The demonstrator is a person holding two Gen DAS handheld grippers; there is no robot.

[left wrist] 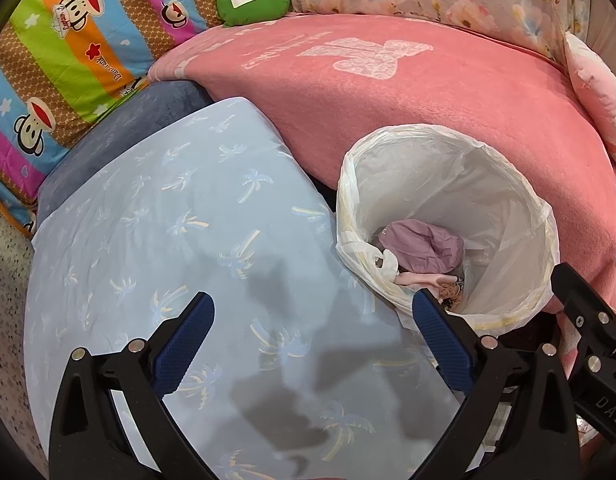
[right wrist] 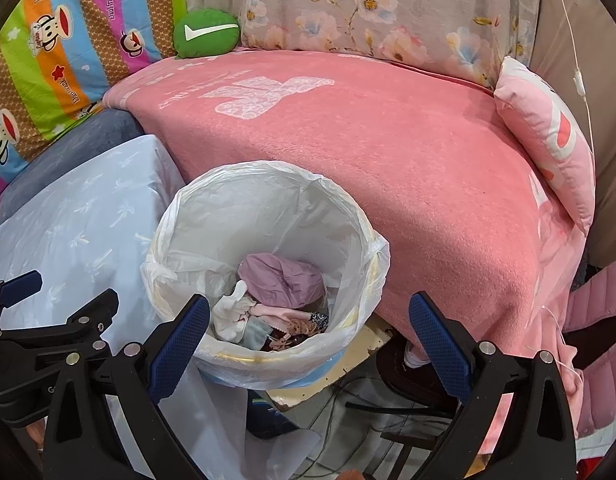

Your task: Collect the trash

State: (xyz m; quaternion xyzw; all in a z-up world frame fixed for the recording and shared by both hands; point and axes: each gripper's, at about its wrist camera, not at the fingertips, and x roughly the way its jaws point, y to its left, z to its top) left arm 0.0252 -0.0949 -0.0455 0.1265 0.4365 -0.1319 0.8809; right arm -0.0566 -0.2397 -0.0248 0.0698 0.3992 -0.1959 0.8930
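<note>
Both my left gripper (left wrist: 314, 330) and right gripper (right wrist: 308, 330) gape empty; bin (right wrist: 264, 280) at twelve o'clock already holds trash (right wrist: 282, 284), so I'd scan for leftovers.

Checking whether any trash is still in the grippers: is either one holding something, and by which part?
Nothing is held. The left gripper and the right gripper both have open, empty jaws; trash lies in the lined bin.

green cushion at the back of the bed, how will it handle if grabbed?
The green cushion looks plush and rounded, so it would probably squash between the fingers rather than resist. Likely light for its size. Leaning against the flowered bedding, it may flop over if nudged.
</note>
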